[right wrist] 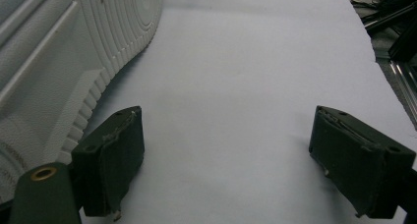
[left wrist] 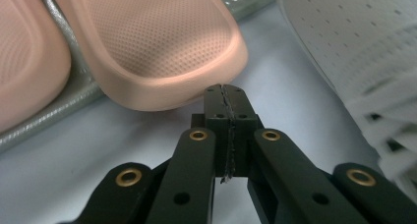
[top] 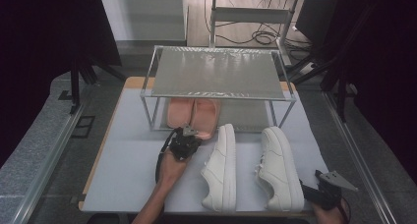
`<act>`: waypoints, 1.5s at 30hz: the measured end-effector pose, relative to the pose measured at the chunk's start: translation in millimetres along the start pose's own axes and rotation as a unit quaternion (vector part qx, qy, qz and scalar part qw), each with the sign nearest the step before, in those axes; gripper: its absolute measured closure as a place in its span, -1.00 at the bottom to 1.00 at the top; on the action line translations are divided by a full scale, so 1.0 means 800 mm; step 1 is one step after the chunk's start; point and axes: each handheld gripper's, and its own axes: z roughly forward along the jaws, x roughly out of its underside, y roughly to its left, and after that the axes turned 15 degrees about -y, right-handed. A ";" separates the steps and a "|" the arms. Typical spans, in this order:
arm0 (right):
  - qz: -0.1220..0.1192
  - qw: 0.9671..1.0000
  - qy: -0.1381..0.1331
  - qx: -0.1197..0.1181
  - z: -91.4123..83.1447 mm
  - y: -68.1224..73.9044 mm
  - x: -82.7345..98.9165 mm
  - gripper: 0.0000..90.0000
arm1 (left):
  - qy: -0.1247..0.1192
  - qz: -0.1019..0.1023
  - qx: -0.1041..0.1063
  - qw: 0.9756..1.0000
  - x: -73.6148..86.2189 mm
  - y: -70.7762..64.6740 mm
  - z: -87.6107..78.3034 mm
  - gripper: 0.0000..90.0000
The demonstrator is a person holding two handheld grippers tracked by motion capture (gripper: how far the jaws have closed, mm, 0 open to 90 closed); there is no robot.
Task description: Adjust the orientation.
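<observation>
The shoe rack [top: 216, 76] stands just ahead of the left tongs [left wrist: 227, 94], which are closed, empty, touching the right pink slipper [left wrist: 157, 47]: light, soft foam, best pinched at its rim. Right tongs [right wrist: 226, 160] gape beside a white sneaker [right wrist: 54, 62].

Left black two-jaw gripper [top: 183, 135] reaches forward on an outstretched forearm, jaws pressed together; right black two-jaw gripper [right wrist: 226, 160] sits low, jaws spread wide.
</observation>
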 end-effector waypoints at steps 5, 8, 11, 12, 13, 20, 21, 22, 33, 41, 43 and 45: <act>0.000 1.000 0.000 0.000 0.000 0.000 0.000 -0.71 | 0.000 -0.004 -0.004 1.000 -0.005 0.006 0.011 0.99; 0.001 1.000 -0.002 0.000 0.000 0.000 0.000 -0.71 | 0.001 -0.009 -0.010 1.000 -0.008 0.011 0.017 1.00; 0.001 1.000 -0.002 -0.001 0.000 0.000 0.000 -0.71 | 0.001 -0.013 -0.017 1.000 -0.010 0.015 0.023 1.00; 0.000 1.000 0.000 -0.001 0.000 0.000 0.000 -0.71 | 0.002 -0.015 -0.020 1.000 -0.011 0.018 0.026 1.00; 0.000 1.000 0.000 -0.001 0.000 0.000 0.000 -0.71 | 0.002 -0.015 -0.020 1.000 -0.011 0.018 0.026 0.99; 0.001 1.000 -0.001 -0.001 0.000 0.000 0.000 -0.71 | 0.000 -0.028 -0.027 0.999 -0.015 0.028 0.040 1.00; 0.001 1.000 -0.001 -0.001 0.000 0.000 0.000 -0.71 | 0.000 -0.028 -0.027 0.999 -0.015 0.028 0.040 0.99; 0.001 1.000 -0.001 -0.001 0.000 0.000 0.000 -0.71 | 0.001 -0.025 -0.026 0.999 -0.016 0.027 0.038 0.99; 0.001 1.000 -0.001 -0.001 0.000 0.000 0.000 -0.71 | -0.016 -0.012 -0.011 1.000 -0.033 0.016 0.003 0.88; 0.001 1.000 -0.001 -0.001 0.000 0.000 0.000 -0.71 | -0.013 -0.010 -0.004 1.000 -0.042 0.013 -0.034 0.42; 0.000 1.000 0.000 0.000 0.000 0.000 0.000 -0.71 | -0.013 -0.008 -0.005 1.000 -0.043 0.014 -0.043 0.31; 0.000 1.000 0.000 0.000 0.000 0.000 0.000 -0.71 | -0.014 -0.006 -0.004 1.000 -0.045 0.014 -0.053 0.18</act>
